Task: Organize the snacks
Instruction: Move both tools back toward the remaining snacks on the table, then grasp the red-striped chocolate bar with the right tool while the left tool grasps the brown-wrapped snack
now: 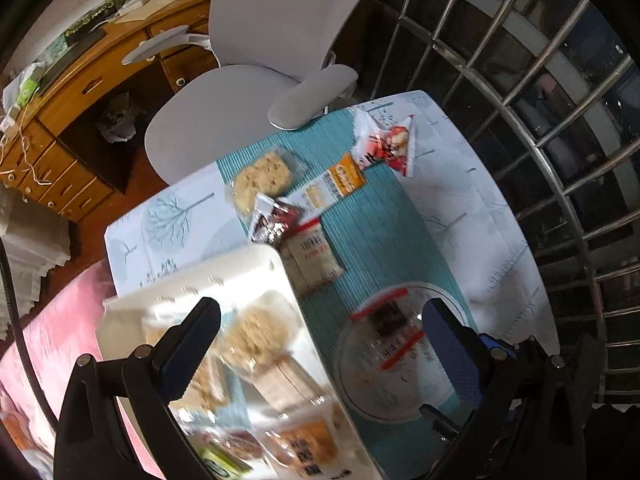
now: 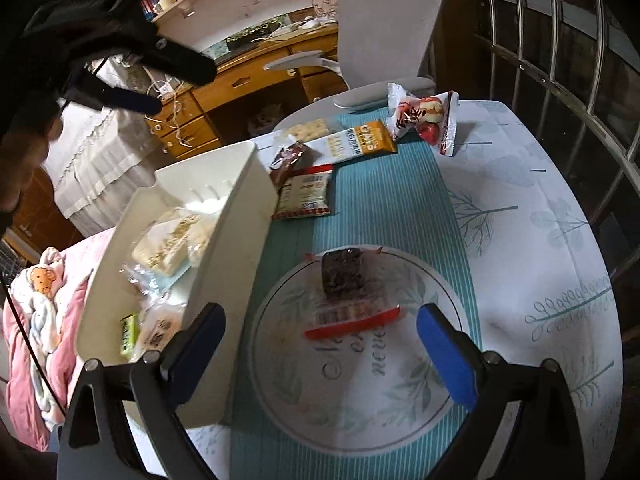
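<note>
A white bin (image 2: 236, 216) with several snack packets stands left of a round plate (image 2: 448, 404). A clear packet with a dark brownie (image 2: 344, 276) lies on the plate. My right gripper (image 2: 320, 332) is open, just above the plate's near side. My left gripper (image 1: 320, 328) is open and empty, hovering over the bin (image 1: 240, 268) and plate (image 1: 352, 380); it also shows at the right wrist view's top left (image 2: 176, 80). Loose on the teal runner: a rice-crisp bar (image 1: 262, 178), an orange oat bar (image 1: 334, 184), a red-white packet (image 1: 386, 144), a dark packet (image 1: 276, 218), a barcode packet (image 1: 314, 256).
A grey office chair (image 1: 240, 92) stands at the table's far edge, with a wooden desk (image 1: 80, 128) behind. Metal window bars (image 1: 560, 120) run along the right. A pink blanket (image 2: 24, 360) lies left of the table.
</note>
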Available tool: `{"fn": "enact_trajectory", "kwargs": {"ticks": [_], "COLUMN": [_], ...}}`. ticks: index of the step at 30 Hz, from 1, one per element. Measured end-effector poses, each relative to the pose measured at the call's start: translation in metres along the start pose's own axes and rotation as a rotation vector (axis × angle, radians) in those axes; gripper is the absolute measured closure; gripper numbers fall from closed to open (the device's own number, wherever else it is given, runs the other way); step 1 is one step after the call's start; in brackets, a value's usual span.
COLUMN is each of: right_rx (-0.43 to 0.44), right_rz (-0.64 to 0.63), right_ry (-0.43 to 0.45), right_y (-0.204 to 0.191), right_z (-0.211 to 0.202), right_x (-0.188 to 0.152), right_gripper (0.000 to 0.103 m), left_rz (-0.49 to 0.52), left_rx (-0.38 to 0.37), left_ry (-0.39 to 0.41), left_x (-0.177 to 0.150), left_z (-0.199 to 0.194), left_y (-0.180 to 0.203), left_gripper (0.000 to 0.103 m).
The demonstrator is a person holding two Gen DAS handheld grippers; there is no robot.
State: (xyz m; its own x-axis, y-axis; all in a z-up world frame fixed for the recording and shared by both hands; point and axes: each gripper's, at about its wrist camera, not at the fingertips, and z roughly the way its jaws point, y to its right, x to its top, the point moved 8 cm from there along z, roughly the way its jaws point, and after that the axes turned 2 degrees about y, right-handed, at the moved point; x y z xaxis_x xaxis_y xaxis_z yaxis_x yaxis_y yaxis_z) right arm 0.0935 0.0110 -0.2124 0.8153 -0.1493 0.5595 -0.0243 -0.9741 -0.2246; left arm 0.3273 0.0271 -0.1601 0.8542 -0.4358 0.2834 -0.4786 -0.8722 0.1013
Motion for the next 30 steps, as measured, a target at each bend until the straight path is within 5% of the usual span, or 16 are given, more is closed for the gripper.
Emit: {"fn": "enact_trajectory", "kwargs": {"ticks": [10, 21, 27, 30], "right_rx": [-0.072, -0.126, -0.133, -0.135], "right_rz": [-0.024, -0.096, -0.099, -0.105], "right_ry": [0.002, -0.021, -0.041, -0.043], "right_y": [0.002, 0.002, 0.006, 0.007], "right_z": [0.048, 0.088, 0.1, 0.102], "right_x": [0.006, 0.009, 0.009, 0.009], "right_gripper": [0.006, 0.021, 0.03, 0.032], "left_rz": [0.03, 0.05, 0.06, 0.044], "left_rx": [0.024, 0.077, 0.084, 0.081], "left_ry": [-0.136, -0.278, -0.308, -0.32], "left_x": [0.041, 0.048, 0.05, 0.051], "left_z": [0.075, 0.154, 0.176, 0.184], "left_y": [-0.038, -0.055, -0.055, -0.055], "left_gripper": [0.003, 0.004, 0.009, 0.019]}}
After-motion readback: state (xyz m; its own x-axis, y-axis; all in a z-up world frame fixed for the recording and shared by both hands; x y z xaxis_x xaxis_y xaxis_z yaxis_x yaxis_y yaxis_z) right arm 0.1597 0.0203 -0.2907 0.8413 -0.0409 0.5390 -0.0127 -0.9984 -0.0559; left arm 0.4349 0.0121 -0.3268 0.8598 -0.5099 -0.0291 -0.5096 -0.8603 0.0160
